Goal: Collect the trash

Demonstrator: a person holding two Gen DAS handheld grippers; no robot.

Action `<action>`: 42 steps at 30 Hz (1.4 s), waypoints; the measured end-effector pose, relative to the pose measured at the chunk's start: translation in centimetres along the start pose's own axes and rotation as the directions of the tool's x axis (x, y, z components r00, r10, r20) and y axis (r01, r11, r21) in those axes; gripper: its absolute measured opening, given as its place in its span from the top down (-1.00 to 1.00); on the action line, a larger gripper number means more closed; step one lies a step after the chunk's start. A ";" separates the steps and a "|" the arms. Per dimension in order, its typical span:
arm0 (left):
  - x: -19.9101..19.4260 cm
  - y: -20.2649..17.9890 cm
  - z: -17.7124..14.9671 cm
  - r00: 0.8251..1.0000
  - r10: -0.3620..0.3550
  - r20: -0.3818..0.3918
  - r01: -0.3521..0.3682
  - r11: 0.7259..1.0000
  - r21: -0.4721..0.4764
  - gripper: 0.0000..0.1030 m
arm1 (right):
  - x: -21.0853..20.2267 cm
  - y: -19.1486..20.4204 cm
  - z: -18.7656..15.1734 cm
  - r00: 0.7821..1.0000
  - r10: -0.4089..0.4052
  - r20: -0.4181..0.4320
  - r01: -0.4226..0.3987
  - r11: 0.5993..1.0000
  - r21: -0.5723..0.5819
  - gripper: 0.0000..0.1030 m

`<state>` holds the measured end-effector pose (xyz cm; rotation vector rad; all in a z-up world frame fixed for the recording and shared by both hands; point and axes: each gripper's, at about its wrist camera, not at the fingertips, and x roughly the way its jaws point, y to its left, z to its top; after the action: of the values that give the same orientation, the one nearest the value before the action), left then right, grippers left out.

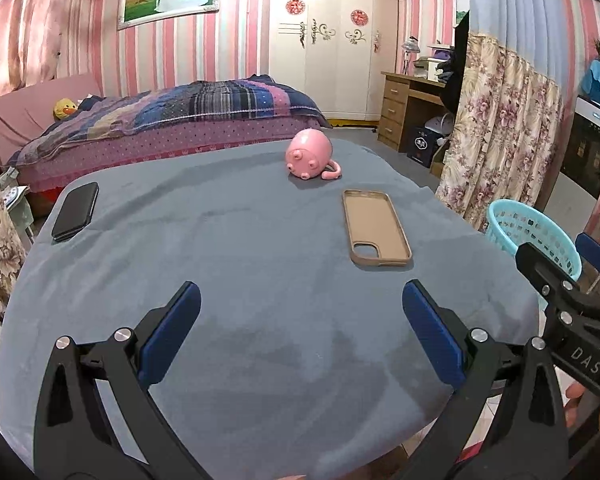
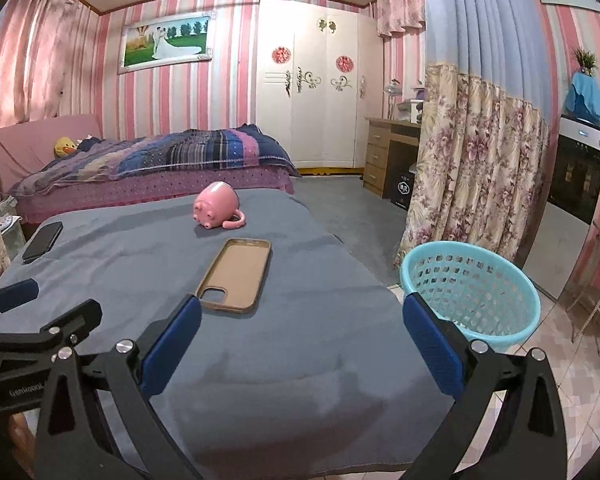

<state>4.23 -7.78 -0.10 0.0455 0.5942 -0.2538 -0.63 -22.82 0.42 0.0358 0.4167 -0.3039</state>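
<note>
Both claws, left claw (image 1: 301, 320) and right claw (image 2: 302, 330), spread, empty; no obvious trash near the phone case (image 2: 236, 276); risk binning it in the basket (image 2: 472, 292).

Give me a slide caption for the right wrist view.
Open right gripper above grey table, near tan phone case.

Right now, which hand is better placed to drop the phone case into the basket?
Right. The case lies just ahead of the right gripper, and the basket stands off its right side. Both grippers are open.
</note>
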 end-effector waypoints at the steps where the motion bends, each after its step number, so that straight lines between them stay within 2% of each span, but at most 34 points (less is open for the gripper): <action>1: -0.1 0.1 0.0 1.000 0.003 0.004 -0.003 1.000 -0.002 -0.90 | 0.2 -0.1 0.0 1.000 -0.001 -0.004 0.001 1.000 0.000 -0.91; 7: 0.2 0.8 0.0 1.000 -0.001 0.000 0.001 1.000 -0.031 -0.90 | 0.4 -0.4 0.1 1.000 0.008 0.011 -0.009 1.000 0.018 -0.91; 23: -0.2 0.4 0.0 1.000 -0.006 0.019 0.006 1.000 0.003 -0.90 | 0.4 0.2 0.0 0.999 0.001 0.037 0.000 1.000 -0.020 -0.91; 42: 0.0 0.0 -0.2 1.000 -0.010 -0.002 0.010 1.000 0.024 -0.90 | 0.3 -0.2 0.1 0.999 0.002 0.047 -0.002 1.000 -0.002 -0.91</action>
<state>4.13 -7.71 -0.30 0.0657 0.5933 -0.2705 -0.40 -23.05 0.44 0.0272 0.3699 -0.3018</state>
